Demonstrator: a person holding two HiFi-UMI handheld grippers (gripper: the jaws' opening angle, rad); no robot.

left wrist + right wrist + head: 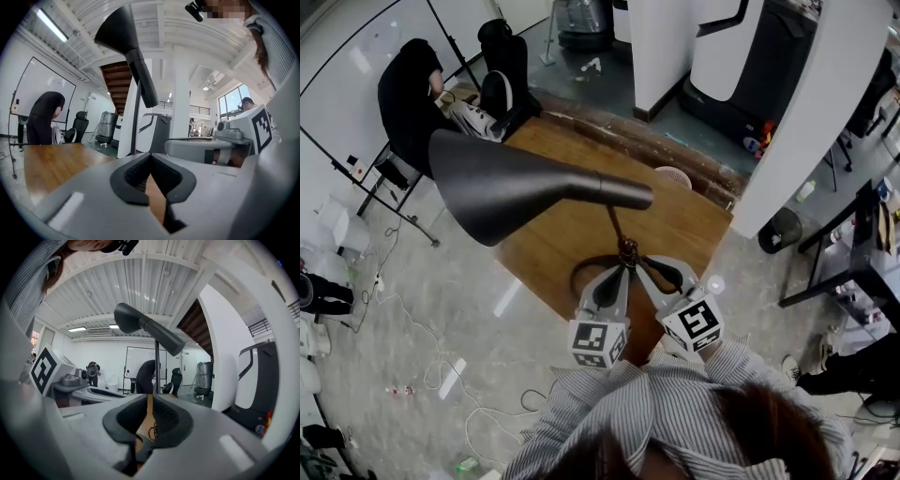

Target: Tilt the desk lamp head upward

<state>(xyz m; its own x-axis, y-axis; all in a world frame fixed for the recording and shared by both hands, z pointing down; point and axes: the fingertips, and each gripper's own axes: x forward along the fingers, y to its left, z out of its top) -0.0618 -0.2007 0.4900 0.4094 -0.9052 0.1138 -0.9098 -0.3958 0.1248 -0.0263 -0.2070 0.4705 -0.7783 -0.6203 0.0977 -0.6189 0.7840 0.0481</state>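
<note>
Left gripper (151,157) is shut and empty, right gripper (149,399) barely parted, empty; both low by the lamp stem (617,228), where a shove could topple it.

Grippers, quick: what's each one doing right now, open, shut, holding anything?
Left gripper: closed, empty.
Right gripper: narrowly open, gripping nothing.

Lamp stem (616,225) stands just ahead; open tabletop (694,225) lies either side.
</note>
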